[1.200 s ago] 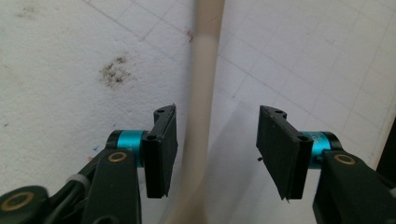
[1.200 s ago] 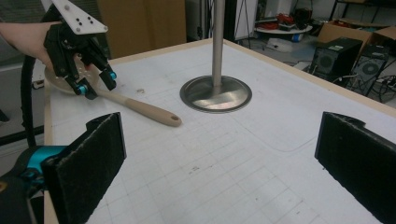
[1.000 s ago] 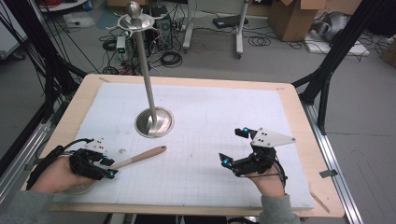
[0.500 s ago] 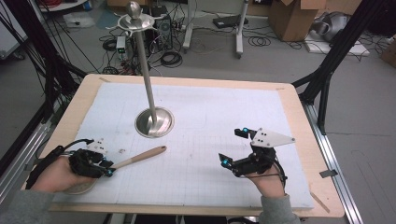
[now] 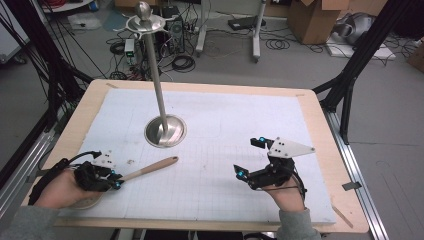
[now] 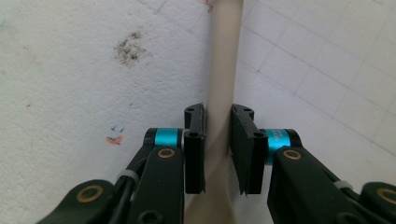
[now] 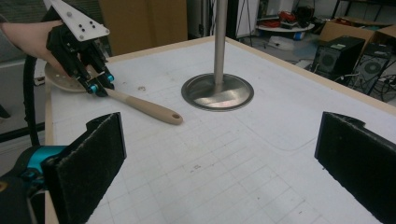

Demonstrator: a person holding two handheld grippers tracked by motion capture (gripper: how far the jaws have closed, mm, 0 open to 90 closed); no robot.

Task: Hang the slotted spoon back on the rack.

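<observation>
Wooden spoon (image 5: 150, 168) clamped at handle by left gripper (image 5: 116, 183) near table's (image 5: 320, 125) front-left edge. Right gripper (image 5: 248, 158) gaped wide, bare mat (image 5: 225, 125) around. Metal stand (image 5: 165, 131) well apart.

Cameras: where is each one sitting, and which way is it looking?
High view: sits above the person's side, looking forward and down on the table; both forearms show, left gripper and right gripper.
Left gripper view: rides the left gripper, looking down along its jaws, shut on the wooden spoon.
Right gripper view: rides the right gripper, jaws wide apart, looking across the table at the metal stand; the other hand shows.
Shared: high and right gripper views both show spoon and stand.
</observation>
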